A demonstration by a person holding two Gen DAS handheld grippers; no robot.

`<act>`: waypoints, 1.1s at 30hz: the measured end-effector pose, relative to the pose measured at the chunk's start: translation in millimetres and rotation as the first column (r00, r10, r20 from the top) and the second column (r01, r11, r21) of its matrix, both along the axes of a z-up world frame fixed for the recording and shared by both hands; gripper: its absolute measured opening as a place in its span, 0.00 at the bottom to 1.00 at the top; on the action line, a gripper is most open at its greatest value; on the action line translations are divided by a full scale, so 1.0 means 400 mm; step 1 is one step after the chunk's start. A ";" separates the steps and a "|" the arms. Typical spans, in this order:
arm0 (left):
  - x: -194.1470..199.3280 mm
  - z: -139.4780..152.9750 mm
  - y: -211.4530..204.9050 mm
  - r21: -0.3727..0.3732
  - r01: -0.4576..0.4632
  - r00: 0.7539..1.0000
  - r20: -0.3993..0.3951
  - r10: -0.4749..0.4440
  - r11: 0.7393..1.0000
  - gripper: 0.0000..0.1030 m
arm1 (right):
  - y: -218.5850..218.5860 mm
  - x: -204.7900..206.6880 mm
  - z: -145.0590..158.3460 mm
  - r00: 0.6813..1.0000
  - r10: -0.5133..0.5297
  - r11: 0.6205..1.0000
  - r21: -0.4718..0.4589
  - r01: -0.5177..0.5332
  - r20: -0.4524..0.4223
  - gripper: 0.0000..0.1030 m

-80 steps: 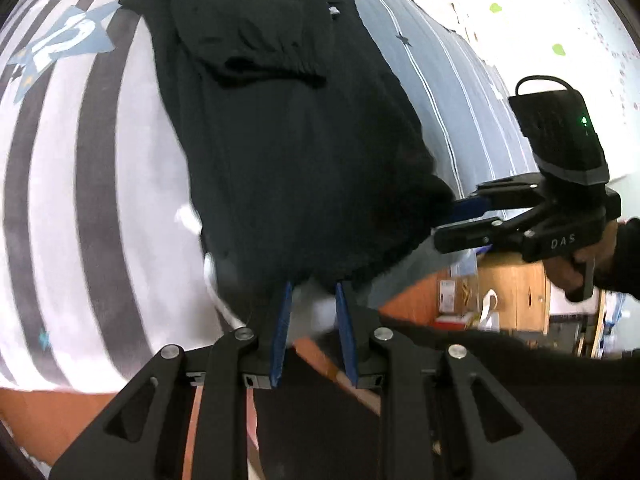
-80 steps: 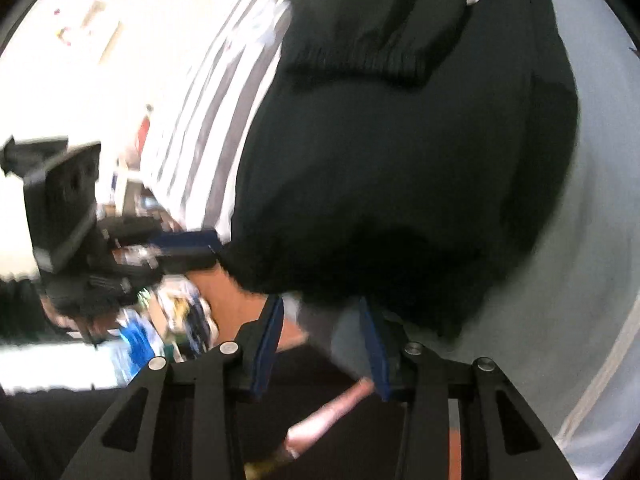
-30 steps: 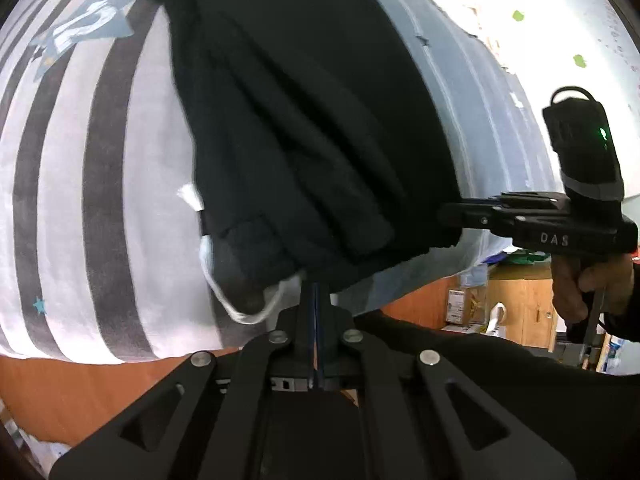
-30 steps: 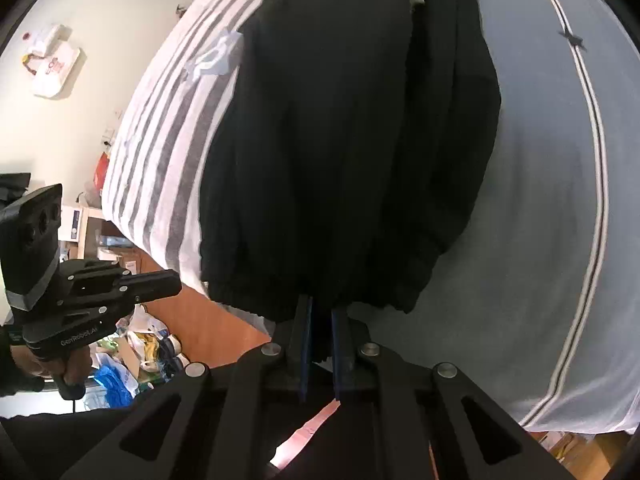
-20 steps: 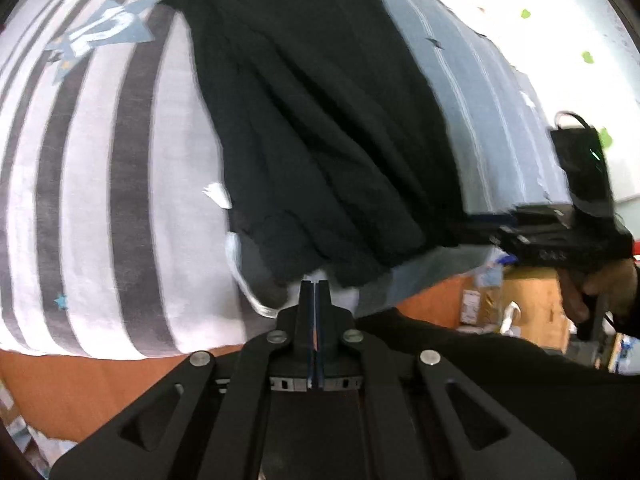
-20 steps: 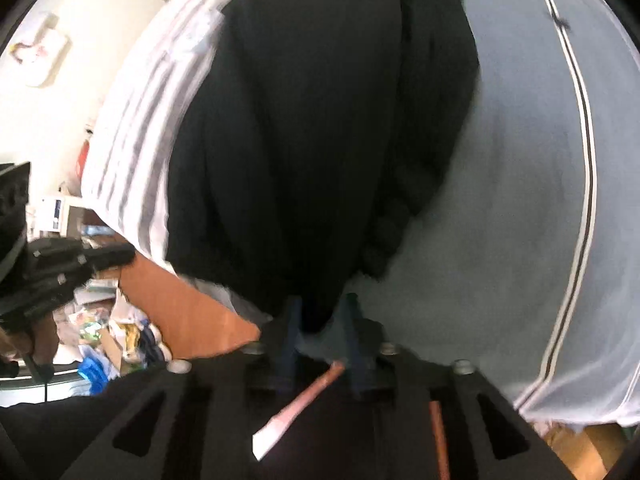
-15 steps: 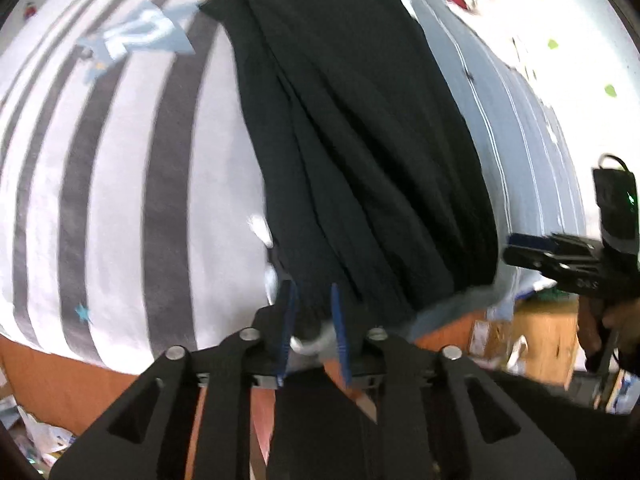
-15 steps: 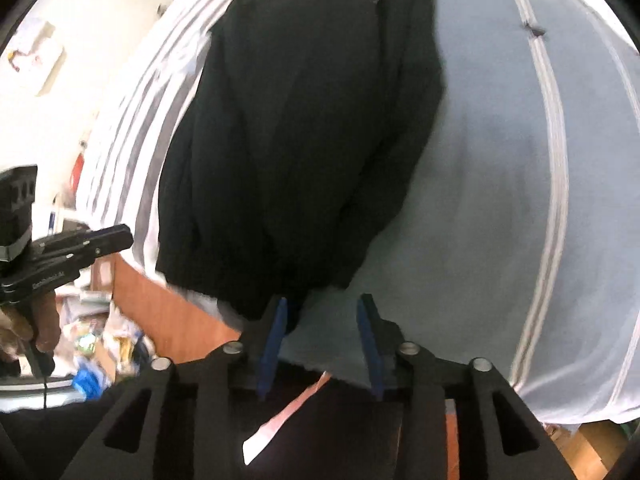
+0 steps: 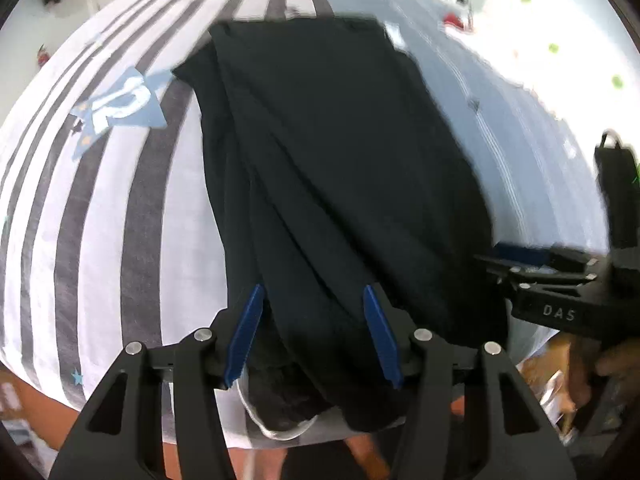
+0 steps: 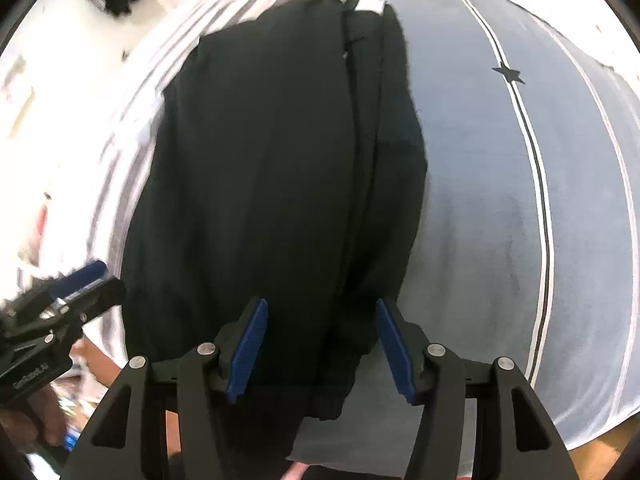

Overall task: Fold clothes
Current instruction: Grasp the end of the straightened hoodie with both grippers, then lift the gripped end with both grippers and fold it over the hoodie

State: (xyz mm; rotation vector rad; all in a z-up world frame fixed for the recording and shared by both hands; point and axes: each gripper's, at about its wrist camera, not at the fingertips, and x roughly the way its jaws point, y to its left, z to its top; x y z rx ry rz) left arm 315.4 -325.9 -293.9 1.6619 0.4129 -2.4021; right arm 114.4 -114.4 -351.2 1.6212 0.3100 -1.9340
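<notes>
Your left tool (image 9: pixel 311 330) is spread wide, its ribbed blue pads (image 9: pixel 244 336) apart over the near hem of the black garment (image 9: pixel 328 168), gripping nothing. Your right tool (image 10: pixel 322 346) is likewise spread, blue pads (image 10: pixel 246 346) flanking the same soft, matte cloth (image 10: pixel 272 168). The garment lies as a long folded slab with lengthwise creases, running from frame bottom to upper centre on the bed (image 9: pixel 100 216): grey-and-white striped sheet to its left, smooth blue-grey sheet (image 10: pixel 500 200) with thin stripes and a star to its right.
</notes>
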 end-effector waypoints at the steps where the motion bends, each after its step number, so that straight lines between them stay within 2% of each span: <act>1: 0.008 -0.022 -0.005 -0.031 -0.007 0.999 0.032 0.008 1.000 0.48 | 0.000 0.008 -0.013 1.000 0.000 1.000 0.015 0.000 0.002 0.51; 3: 0.026 -0.063 -0.017 -0.088 -0.020 0.995 0.092 0.029 0.996 0.48 | 0.014 0.012 -0.030 1.000 -0.018 1.000 0.024 0.018 0.012 0.53; 5: 0.050 -0.068 -0.055 -0.034 -0.087 0.993 0.081 0.089 0.996 0.50 | 0.038 0.007 -0.035 0.999 -0.043 0.999 0.017 0.042 0.018 0.61; 6: 0.053 -0.063 -0.060 -0.025 -0.094 0.993 0.075 0.096 0.995 0.50 | 0.049 0.004 -0.034 0.998 -0.054 0.998 0.017 0.054 0.016 0.66; 7: 0.057 -0.057 -0.065 -0.016 -0.102 0.992 0.068 0.103 0.995 0.51 | 0.061 0.000 -0.032 0.998 -0.064 0.998 0.013 0.064 0.019 0.67; 10: 0.066 -0.015 -0.068 0.025 -0.135 0.991 0.013 0.135 0.990 0.51 | 0.087 -0.012 -0.020 0.996 -0.079 0.997 -0.012 0.080 0.051 0.67; 14: 0.061 -0.029 -0.063 0.081 -0.146 0.989 0.022 0.144 0.986 0.56 | 0.111 -0.024 -0.004 0.990 -0.095 0.993 -0.061 0.101 0.104 0.67; 19: 0.054 -0.047 -0.057 0.150 -0.158 0.987 0.034 0.155 0.976 0.57 | 0.112 -0.025 -0.021 0.978 -0.078 0.990 -0.103 0.099 0.195 0.67; 23: 0.047 -0.103 -0.056 0.152 -0.172 0.983 0.084 0.161 0.973 0.59 | 0.101 -0.017 -0.075 0.966 -0.062 0.993 -0.081 0.084 0.251 0.67; 24: 0.048 -0.120 -0.064 0.171 -0.196 0.979 0.096 0.181 0.966 0.60 | 0.104 -0.017 -0.085 0.963 -0.064 0.992 -0.085 0.089 0.260 0.67; 29: 0.037 -0.142 -0.068 0.192 -0.222 0.973 0.107 0.205 0.956 0.63 | 0.119 -0.019 -0.103 0.960 -0.077 0.987 -0.117 0.112 0.270 0.72; 31: 0.028 -0.143 -0.060 0.190 -0.217 0.975 0.096 0.202 0.957 0.59 | 0.117 -0.019 -0.099 0.961 -0.076 0.987 -0.115 0.109 0.266 0.69; 32: 0.025 -0.143 -0.056 0.209 -0.210 0.977 0.087 0.196 0.955 0.46 | 0.117 -0.020 -0.098 0.958 -0.071 0.986 -0.126 0.109 0.278 0.63; 33: 0.021 -0.139 -0.050 0.226 -0.195 0.980 0.078 0.181 0.954 0.37 | 0.118 -0.022 -0.097 0.953 -0.064 0.984 -0.141 0.110 0.296 0.49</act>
